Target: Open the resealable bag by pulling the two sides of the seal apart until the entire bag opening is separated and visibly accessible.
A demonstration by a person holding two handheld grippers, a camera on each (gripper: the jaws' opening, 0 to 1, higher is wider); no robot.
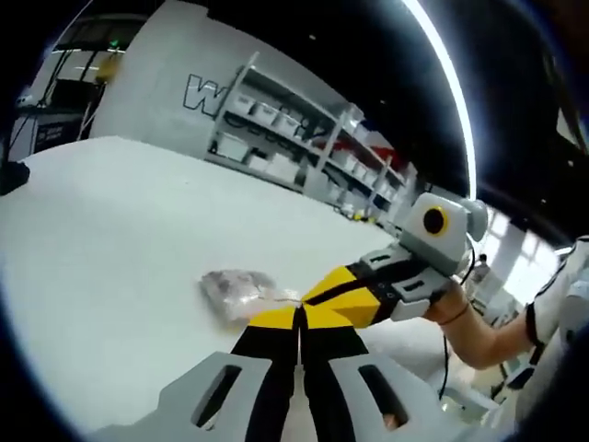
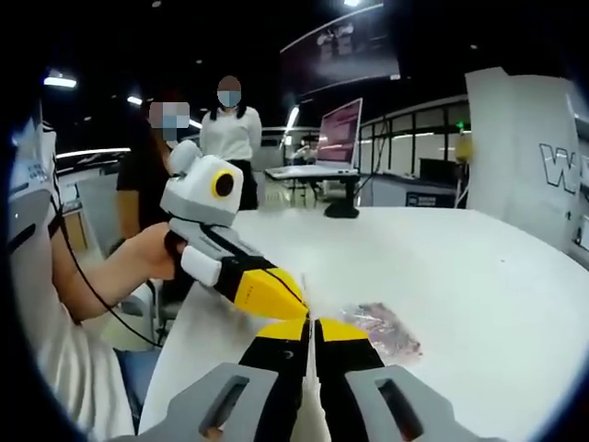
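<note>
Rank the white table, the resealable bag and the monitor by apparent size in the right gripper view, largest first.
1. white table
2. resealable bag
3. monitor
The bag and monitor look close in size; the monitor stands much farther off, so their order is unsure.

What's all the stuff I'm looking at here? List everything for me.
resealable bag: one, clear, crumpled, lying on the table, its near edge at the tips of both grippers.
table: one, white, large.
shelving: one grey rack of bins, behind the table.
monitor: one, pinkish screen, on a far desk.
onlookers: two people standing beyond the table.
left gripper: yellow and black, jaws closed, tip by the bag's edge.
right gripper: same colours, jaws closed, tip meeting the left one.
</note>
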